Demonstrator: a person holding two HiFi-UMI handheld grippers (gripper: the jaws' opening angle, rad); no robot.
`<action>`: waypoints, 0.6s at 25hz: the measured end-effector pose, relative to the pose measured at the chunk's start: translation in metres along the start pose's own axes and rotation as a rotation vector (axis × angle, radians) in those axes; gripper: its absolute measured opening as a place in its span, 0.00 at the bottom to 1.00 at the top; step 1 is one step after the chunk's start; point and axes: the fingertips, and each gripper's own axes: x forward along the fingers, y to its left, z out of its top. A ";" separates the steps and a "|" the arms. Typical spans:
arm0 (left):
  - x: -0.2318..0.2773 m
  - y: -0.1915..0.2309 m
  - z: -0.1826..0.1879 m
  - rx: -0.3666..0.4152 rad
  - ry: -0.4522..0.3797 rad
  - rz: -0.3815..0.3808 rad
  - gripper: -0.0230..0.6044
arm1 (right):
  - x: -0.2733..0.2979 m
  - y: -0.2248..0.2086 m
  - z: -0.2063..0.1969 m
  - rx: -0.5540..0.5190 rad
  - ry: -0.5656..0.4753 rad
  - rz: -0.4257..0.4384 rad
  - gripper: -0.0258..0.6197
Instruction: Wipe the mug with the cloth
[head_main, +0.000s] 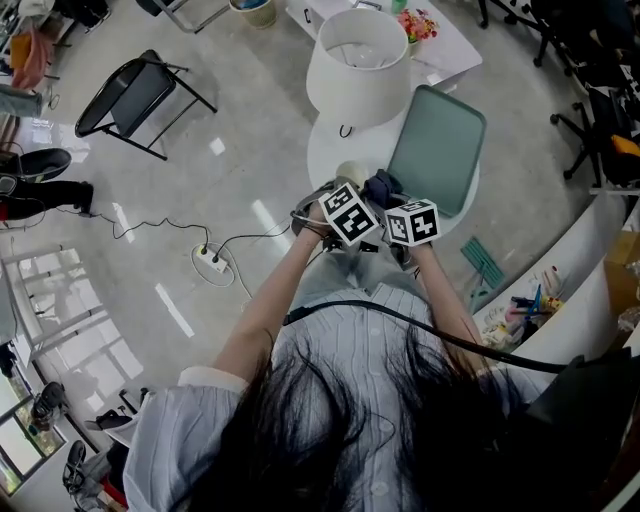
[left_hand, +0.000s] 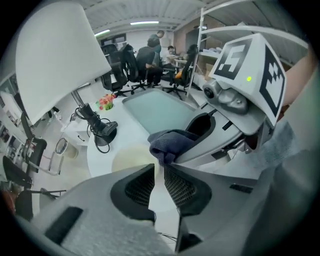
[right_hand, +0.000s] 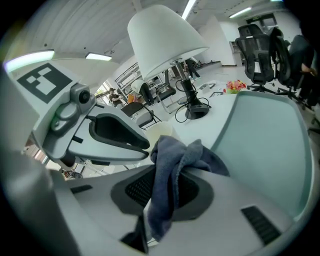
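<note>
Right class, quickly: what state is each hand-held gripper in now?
Left hand-held gripper: closed on the mug.
Right hand-held gripper: closed on the cloth.

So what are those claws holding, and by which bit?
Right gripper pinches the blue cloth at a bunched middle fold. Left gripper: jaws nearly together by the mug; hold unclear.
</note>
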 end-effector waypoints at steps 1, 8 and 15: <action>0.003 0.002 -0.002 0.001 0.018 0.022 0.11 | 0.000 0.000 0.000 0.002 0.000 0.002 0.17; 0.012 0.010 -0.005 0.073 0.067 0.133 0.11 | 0.000 0.000 0.001 0.028 -0.011 0.011 0.17; 0.011 0.004 -0.007 0.256 0.082 0.074 0.10 | -0.002 0.001 -0.001 0.028 -0.010 0.023 0.17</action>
